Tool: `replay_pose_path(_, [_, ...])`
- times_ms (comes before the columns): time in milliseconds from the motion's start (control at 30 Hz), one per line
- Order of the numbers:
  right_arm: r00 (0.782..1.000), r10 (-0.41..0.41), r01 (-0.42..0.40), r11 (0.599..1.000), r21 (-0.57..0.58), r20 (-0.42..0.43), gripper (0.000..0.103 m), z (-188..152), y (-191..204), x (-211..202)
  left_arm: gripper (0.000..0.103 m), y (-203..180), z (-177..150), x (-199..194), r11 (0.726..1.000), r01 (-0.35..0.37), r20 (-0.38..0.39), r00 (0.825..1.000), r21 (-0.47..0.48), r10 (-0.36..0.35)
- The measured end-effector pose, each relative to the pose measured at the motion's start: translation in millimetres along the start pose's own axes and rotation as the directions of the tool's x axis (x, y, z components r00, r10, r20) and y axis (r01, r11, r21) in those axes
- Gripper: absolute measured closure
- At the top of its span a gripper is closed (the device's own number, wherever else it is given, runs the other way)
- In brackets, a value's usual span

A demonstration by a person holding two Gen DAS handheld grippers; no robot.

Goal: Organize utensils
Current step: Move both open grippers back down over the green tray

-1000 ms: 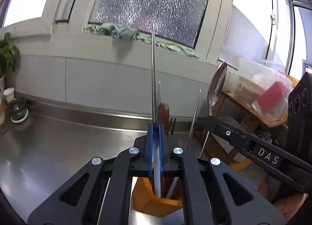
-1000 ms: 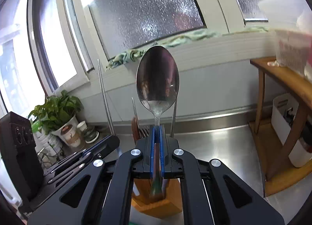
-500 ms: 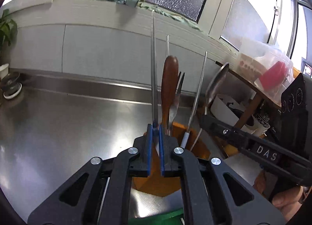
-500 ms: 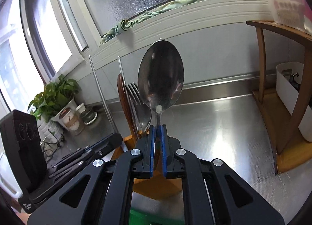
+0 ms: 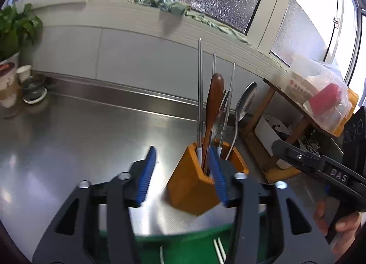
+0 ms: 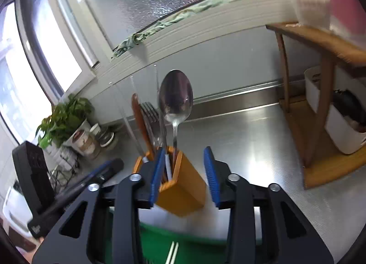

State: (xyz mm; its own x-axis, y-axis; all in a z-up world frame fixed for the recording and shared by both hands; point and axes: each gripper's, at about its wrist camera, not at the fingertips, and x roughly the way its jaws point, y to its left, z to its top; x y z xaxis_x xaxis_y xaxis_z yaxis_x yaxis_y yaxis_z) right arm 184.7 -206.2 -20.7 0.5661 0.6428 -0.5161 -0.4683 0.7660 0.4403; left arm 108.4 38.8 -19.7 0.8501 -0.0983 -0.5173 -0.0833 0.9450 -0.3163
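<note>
Both claws have let go, and by the look of things the step in hand is the retreat from the holder [image 5: 194,186]. To do it well, each claw should pull straight back along its own fingers, jaws kept wide, so that no pad brushes a standing handle or tips the holder. The risk is plain: the holder is narrow, its load is tall and top-heavy, and it stands on slick steel.

The left claw [image 5: 183,170] is wide open and holds nothing. The holder sits just ahead of it, off to the right side of its gap. Its right pad overlaps the holder's near rim in the view; whether it touches cannot be told. Its left pad stands clear over bare counter [image 5: 80,131].

The right claw [image 6: 185,174] is also wide open and empty. The holder sits between its jaws, towards the left one, whose pad overlaps the holder's mouth; contact is again unclear.

Rising from the holder ahead of both claws are the spoon [image 6: 175,97], bowl up, a fork [image 6: 149,113], a brown wooden handle [image 5: 213,101] and thin metal chopsticks [image 5: 200,85]. Below the claws lies a green mat [image 6: 192,248] with two pale sticks [image 6: 172,252] on it, probably the next pickup.
</note>
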Motion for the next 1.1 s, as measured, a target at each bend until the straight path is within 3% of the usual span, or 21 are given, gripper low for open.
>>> replay_pose_path(33, [1.0, 0.004, -0.004, 1.0, 0.009, -0.006, 0.026, -2.7, -1.3, -6.2, 0.04, 1.0, -1.1, -9.0, 1.0, -0.005, -0.003, 1.0, -0.002, 0.005])
replay_pose_path(100, [0.999, 0.01, -0.008, 0.999, 0.042, -0.042, 0.01, -8.7, -3.6, -16.1, 0.031, 3.4, -3.0, -20.8, 1.0, -0.009, -0.022, 1.0, -0.02, 0.008])
replay_pose_path(133, [0.997, 0.019, -0.015, 0.998, 0.06, -0.068, 0.007, -10.9, -4.6, -19.2, 0.027, 5.2, -4.1, -27.8, 0.999, -0.009, -0.041, 0.999, -0.031, 0.008])
replay_pose_path(300, [0.982, 0.019, -0.009, 0.999, 0.053, -0.19, 0.004, -23.7, -1.4, -32.5, 0.01, 10.5, -13.8, -55.6, 0.999, -0.006, -0.122, 0.993, -0.041, 0.001])
replay_pose_path(433, [0.953, -0.028, 0.025, 1.0, -0.014, -0.302, 0.004, -38.5, 9.6, -32.1, 0.008, 10.6, -25.6, -69.0, 1.0, 0.002, -0.222, 0.975, -0.017, -0.006])
replay_pose_path(533, [0.921, -0.083, 0.06, 0.996, -0.073, -0.381, 0.004, -53.1, 18.2, -29.1, 0.008, 10.8, -34.8, -72.3, 1.0, -0.015, -0.3, 0.954, 0.003, 0.015])
replay_pose_path(767, [0.837, -0.175, 0.127, 0.984, -0.126, -0.518, 0.004, -79.7, 30.6, -27.0, 0.008, 19.9, -66.8, -65.4, 0.997, -0.071, -0.504, 0.861, 0.003, 0.063])
replay_pose_path(867, [0.808, -0.197, 0.142, 0.98, -0.142, -0.555, 0.014, -89.3, 35.1, -23.8, 0.009, 23.1, -77.4, -63.7, 0.997, -0.073, -0.549, 0.834, -0.001, 0.061])
replay_pose_path(933, [0.781, -0.192, 0.141, 0.981, -0.132, -0.594, 0.034, -98.0, 36.4, -18.1, 0.01, 22.4, -84.9, -63.0, 0.998, -0.07, -0.578, 0.814, 0.006, 0.061])
replay_pose_path(967, [0.77, -0.193, 0.14, 0.981, -0.133, -0.608, 0.039, -102.0, 38.3, -15.5, 0.014, 20.9, -86.7, -63.2, 0.998, -0.064, -0.585, 0.809, 0.015, 0.061])
replay_pose_path(1033, [0.745, -0.189, 0.131, 0.982, -0.137, -0.64, 0.059, -111.3, 41.9, -9.4, 0.02, 16.4, -92.4, -62.3, 0.998, -0.044, -0.612, 0.789, 0.042, 0.06])
replay_pose_path(1100, [0.72, -0.182, 0.127, 0.983, -0.13, -0.67, 0.066, -120.7, 43.7, -3.2, 0.03, 14.6, -100.1, -59.4, 0.998, -0.029, -0.649, 0.759, 0.053, 0.056])
